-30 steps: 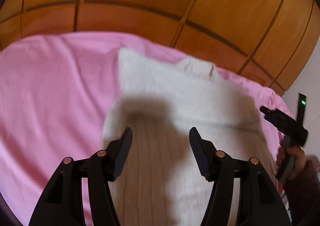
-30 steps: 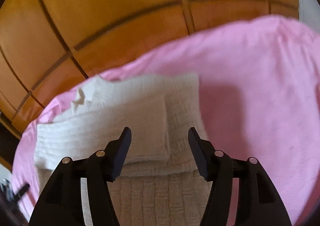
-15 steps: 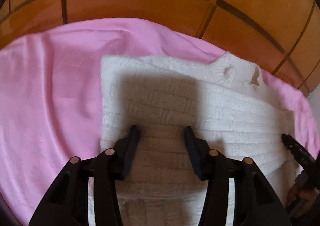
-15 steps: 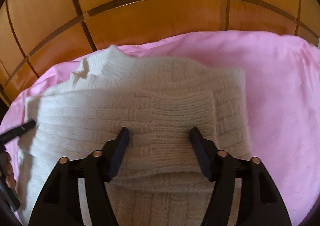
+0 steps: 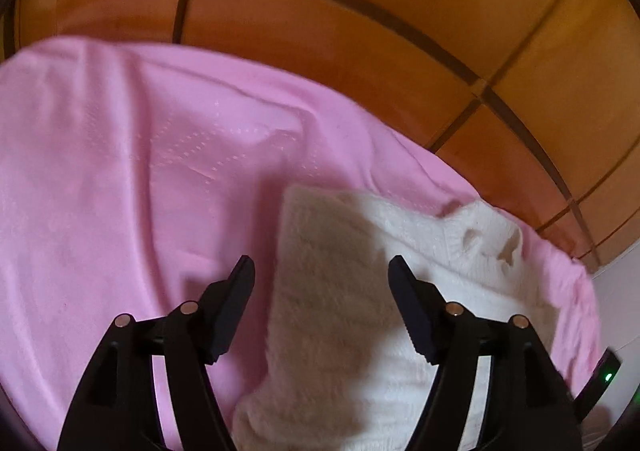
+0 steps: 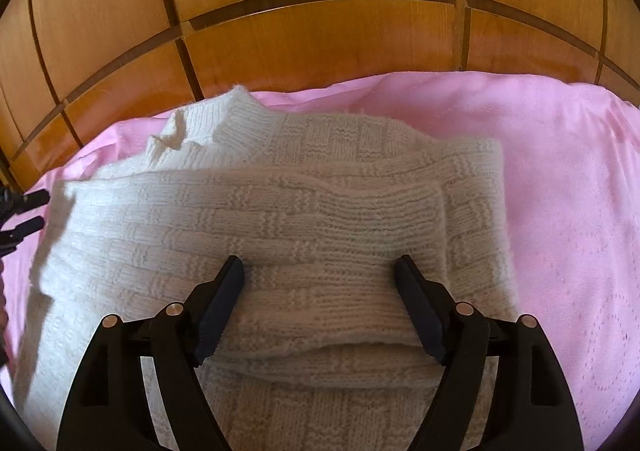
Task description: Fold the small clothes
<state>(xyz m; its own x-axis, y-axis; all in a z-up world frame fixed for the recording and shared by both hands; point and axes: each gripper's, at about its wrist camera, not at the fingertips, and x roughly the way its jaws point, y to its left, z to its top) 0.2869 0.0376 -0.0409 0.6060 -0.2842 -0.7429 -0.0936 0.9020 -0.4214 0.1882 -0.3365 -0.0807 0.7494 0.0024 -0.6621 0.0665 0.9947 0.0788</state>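
The cream knit sweater (image 6: 280, 235) lies on the pink blanket (image 6: 560, 211), its sleeves already folded across the chest and its collar at 11 o'clock; the body fold seems left to do. The right gripper (image 6: 319, 271) hovers over the sleeve cuff, jaws spread and empty, while the left gripper (image 5: 322, 271) straddles the sweater's left edge, jaws equally wide, gripping nothing.

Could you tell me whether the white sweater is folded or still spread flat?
Partly folded: on the sweater a knitted sleeve lies doubled across the body, its cuff edge showing near the right gripper. The lower part runs out of view.
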